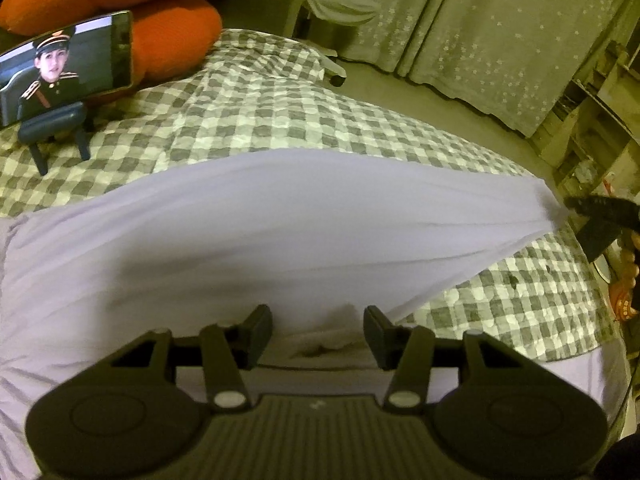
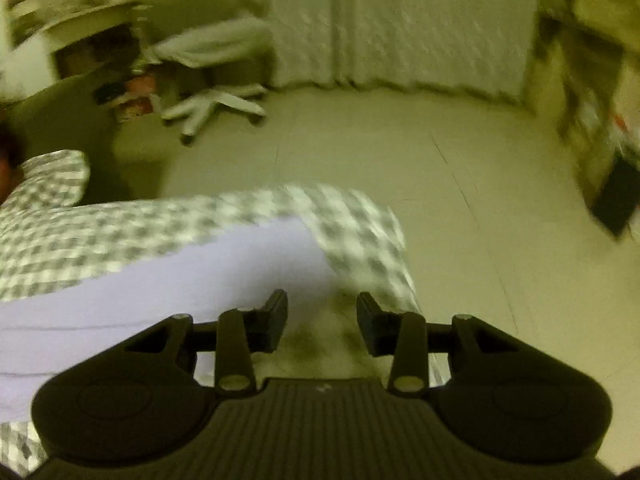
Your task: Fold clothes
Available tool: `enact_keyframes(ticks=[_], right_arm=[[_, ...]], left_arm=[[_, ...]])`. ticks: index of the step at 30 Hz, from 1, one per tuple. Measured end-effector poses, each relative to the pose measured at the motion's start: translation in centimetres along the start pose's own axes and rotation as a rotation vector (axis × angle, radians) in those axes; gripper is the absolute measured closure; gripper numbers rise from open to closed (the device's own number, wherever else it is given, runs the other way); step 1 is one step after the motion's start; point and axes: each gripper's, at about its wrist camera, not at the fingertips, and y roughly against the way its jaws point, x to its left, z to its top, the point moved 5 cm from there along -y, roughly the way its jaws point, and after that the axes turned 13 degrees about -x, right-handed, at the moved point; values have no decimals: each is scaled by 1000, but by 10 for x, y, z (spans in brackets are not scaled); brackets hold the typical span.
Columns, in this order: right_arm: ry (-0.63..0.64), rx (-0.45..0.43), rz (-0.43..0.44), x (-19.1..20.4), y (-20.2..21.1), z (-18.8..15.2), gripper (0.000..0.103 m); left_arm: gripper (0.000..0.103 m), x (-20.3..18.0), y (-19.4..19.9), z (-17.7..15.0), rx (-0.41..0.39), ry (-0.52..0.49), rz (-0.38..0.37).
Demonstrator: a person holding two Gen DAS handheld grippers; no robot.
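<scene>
Jaws stand open and empty on left gripper (image 1: 318, 320) and right gripper (image 2: 322, 312) over pale lilac cloth garment (image 1: 280, 220) on grey-and-white checked bedspread (image 1: 280, 120); each should pinch a corner squarely before folding.

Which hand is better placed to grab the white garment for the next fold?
Left. The left gripper sits open directly over the white garment, while the right gripper, open and empty, is beside its edge above the checked bedspread.

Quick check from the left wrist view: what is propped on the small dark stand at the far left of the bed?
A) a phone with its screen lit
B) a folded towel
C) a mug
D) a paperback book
A: the phone leans on the stand, screen lit.
</scene>
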Motion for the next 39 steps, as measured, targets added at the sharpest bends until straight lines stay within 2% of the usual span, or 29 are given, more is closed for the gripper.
enact_keyframes(ticks=[3, 5, 9, 10, 12, 16, 19, 21, 24, 26, 28, 31, 32, 34, 35, 36, 39], right_arm=[[45, -1, 126, 33, -2, 4, 62], [83, 44, 200, 59, -10, 1, 62], [198, 124, 273, 97, -31, -12, 64], [221, 127, 267, 102, -38, -14, 64], [219, 79, 221, 101, -49, -11, 65], [172, 3, 117, 94, -68, -4, 66], [187, -50, 5, 92, -77, -2, 66], [195, -71, 3, 90, -76, 0, 66], [178, -53, 59, 82, -64, 13, 66], [177, -17, 127, 86, -54, 19, 66], [204, 49, 251, 102, -42, 15, 66], [283, 166, 493, 141, -18, -8, 65], [323, 190, 542, 155, -12, -17, 65], [421, 212, 573, 180, -5, -34, 59], [451, 210, 573, 189, -5, -39, 57], [446, 184, 546, 190, -10, -36, 50], [309, 106, 397, 173, -37, -25, 49]], left_arm=[[50, -7, -1, -2, 0, -11, -22], [49, -11, -2, -3, -1, -28, -25], [49, -13, -4, -4, -1, -45, -23], [49, -13, -4, -4, -1, -49, -22], [49, -14, -4, -4, -1, -57, -20], [48, -16, -5, -5, -3, -75, -17], [47, -17, -5, -6, -5, -83, -18], [47, -16, -5, -6, -4, -78, -20], [47, -15, -5, -4, -3, -70, -24], [47, -16, -6, -4, -2, -71, -25], [47, -18, -6, -5, -2, -81, -22], [47, -21, -6, -6, -5, -100, -16], [47, -21, -6, -6, -6, -102, -15], [47, -21, -6, -7, -7, -106, -15], [47, -21, -5, -7, -8, -109, -15], [47, -21, -5, -7, -9, -112, -15], [47, -22, -3, -9, -10, -123, -14]])
